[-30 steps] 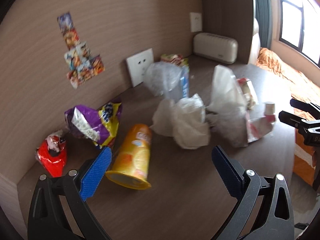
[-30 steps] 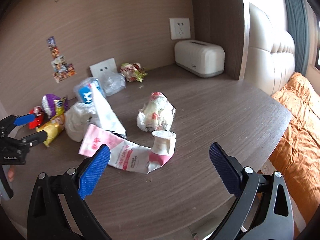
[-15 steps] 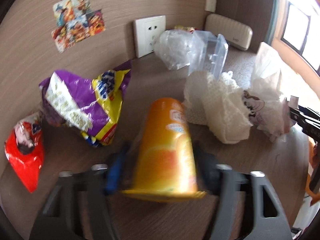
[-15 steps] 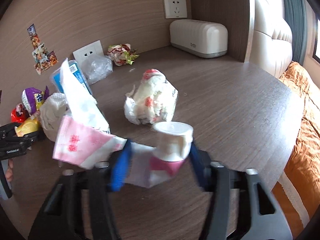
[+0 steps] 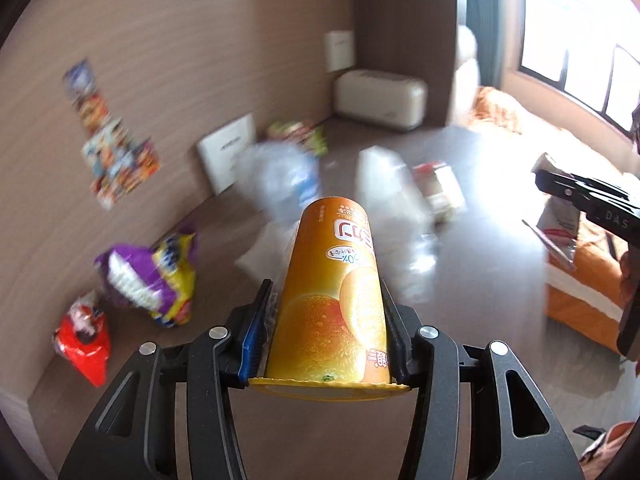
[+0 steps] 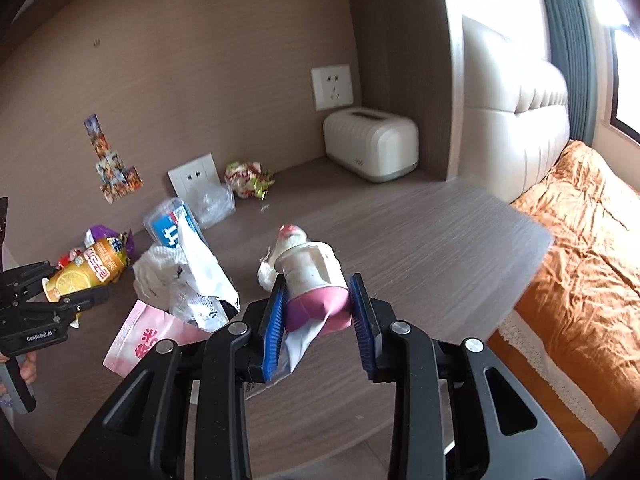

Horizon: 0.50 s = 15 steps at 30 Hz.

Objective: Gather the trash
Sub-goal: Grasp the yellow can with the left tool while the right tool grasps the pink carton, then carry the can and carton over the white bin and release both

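Observation:
My left gripper (image 5: 326,320) is shut on an orange juice cup (image 5: 334,296) and holds it above the brown table (image 5: 224,216); the cup also shows in the right wrist view (image 6: 86,270). My right gripper (image 6: 318,312) is shut on a pink-and-white pouch with a white cap (image 6: 314,284), lifted off the table (image 6: 420,236). On the table lie a purple-yellow snack bag (image 5: 150,276), a red wrapper (image 5: 82,338), a white crumpled paper (image 6: 160,264), a white plastic bag (image 6: 200,268), a pink packet (image 6: 148,340), a blue-labelled clear container (image 6: 170,226), a crumpled wrapper (image 6: 248,178) and a white wrapped wad (image 6: 286,240).
A cream toaster-like box (image 6: 370,146) stands in the back corner by the wall. Wall sockets (image 6: 194,176) and stickers (image 6: 114,168) are on the wooden wall. A bed with an orange cover (image 6: 580,248) lies beyond the table's right edge.
Both grippers closed: the left on the orange cup, the right on the capped pouch. Both items have been lifted off the table. The left view is blurred from motion.

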Each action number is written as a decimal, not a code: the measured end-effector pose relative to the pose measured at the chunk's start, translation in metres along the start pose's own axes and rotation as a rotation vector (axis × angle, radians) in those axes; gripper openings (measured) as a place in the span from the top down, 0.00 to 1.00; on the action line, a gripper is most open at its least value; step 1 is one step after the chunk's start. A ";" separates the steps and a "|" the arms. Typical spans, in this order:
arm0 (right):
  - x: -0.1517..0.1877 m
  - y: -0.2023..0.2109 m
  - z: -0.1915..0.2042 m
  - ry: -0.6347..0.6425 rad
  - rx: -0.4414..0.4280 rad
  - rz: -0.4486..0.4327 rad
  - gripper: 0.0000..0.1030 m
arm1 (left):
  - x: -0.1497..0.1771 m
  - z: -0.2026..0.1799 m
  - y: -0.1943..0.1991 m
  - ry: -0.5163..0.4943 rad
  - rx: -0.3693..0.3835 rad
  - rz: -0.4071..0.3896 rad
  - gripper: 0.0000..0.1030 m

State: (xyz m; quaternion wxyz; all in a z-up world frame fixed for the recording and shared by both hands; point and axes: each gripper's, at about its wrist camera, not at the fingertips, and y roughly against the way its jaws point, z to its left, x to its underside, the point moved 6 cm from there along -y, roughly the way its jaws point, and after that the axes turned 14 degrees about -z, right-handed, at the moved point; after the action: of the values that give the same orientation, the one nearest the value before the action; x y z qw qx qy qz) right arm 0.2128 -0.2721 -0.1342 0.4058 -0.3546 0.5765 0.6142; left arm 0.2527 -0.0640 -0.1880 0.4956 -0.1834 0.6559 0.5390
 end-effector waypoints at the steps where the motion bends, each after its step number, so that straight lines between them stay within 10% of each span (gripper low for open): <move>1: -0.005 0.013 -0.007 -0.002 0.005 -0.015 0.68 | -0.006 -0.016 0.003 -0.010 0.024 -0.011 0.53; 15: -0.002 0.150 -0.121 -0.023 0.176 -0.059 0.68 | -0.025 -0.243 -0.004 -0.136 0.368 -0.014 0.53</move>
State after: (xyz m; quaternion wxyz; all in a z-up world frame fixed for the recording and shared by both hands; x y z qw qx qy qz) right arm 0.0734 -0.3933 -0.0795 0.4598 -0.3272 0.6129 0.5531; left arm 0.1570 -0.2892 -0.1861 0.5675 -0.0575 0.7072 0.4178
